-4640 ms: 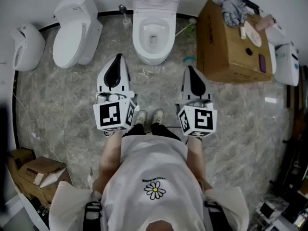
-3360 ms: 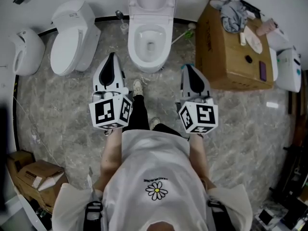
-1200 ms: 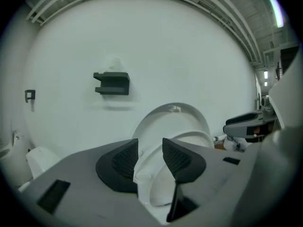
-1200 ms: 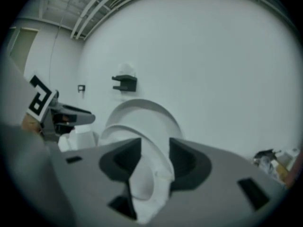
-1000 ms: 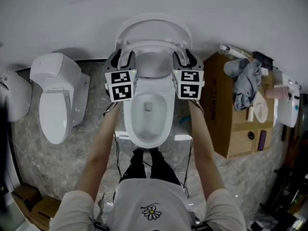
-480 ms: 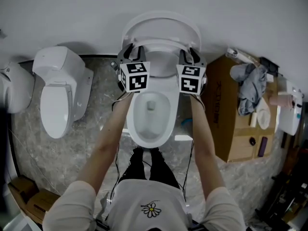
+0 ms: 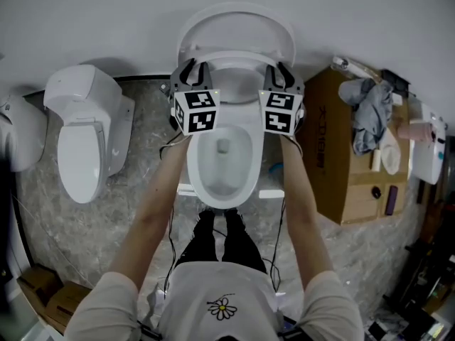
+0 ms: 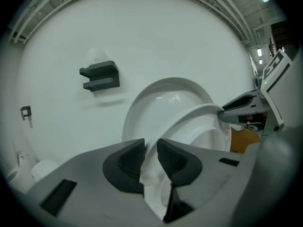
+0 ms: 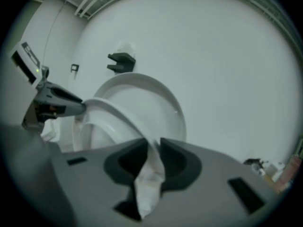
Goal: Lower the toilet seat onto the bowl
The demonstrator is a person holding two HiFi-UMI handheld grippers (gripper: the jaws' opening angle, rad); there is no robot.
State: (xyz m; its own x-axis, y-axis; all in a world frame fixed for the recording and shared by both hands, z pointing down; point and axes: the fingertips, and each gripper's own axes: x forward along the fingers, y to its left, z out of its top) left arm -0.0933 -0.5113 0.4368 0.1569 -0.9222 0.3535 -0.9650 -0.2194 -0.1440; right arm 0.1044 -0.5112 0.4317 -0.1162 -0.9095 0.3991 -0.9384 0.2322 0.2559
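One toilet seat (image 7: pixel 234 55) (tilted above one bowl (image 7: pixel 222 180)) is pinched at opposite rims by two grippers, left gripper (image 7: pixel 190 73) and right gripper (image 7: pixel 279 73), whose jaws have just been closing onto it.

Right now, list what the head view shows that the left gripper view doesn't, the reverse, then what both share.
Head view only: the bowl, a second toilet on the left, a cardboard box on the right. Left gripper view only: ceiling beams, and the left gripper's jaws up close, just closed on the seat's rim. Both: the raised seat, the lid behind it, and the right gripper, whose jaws also just closed on the seat.
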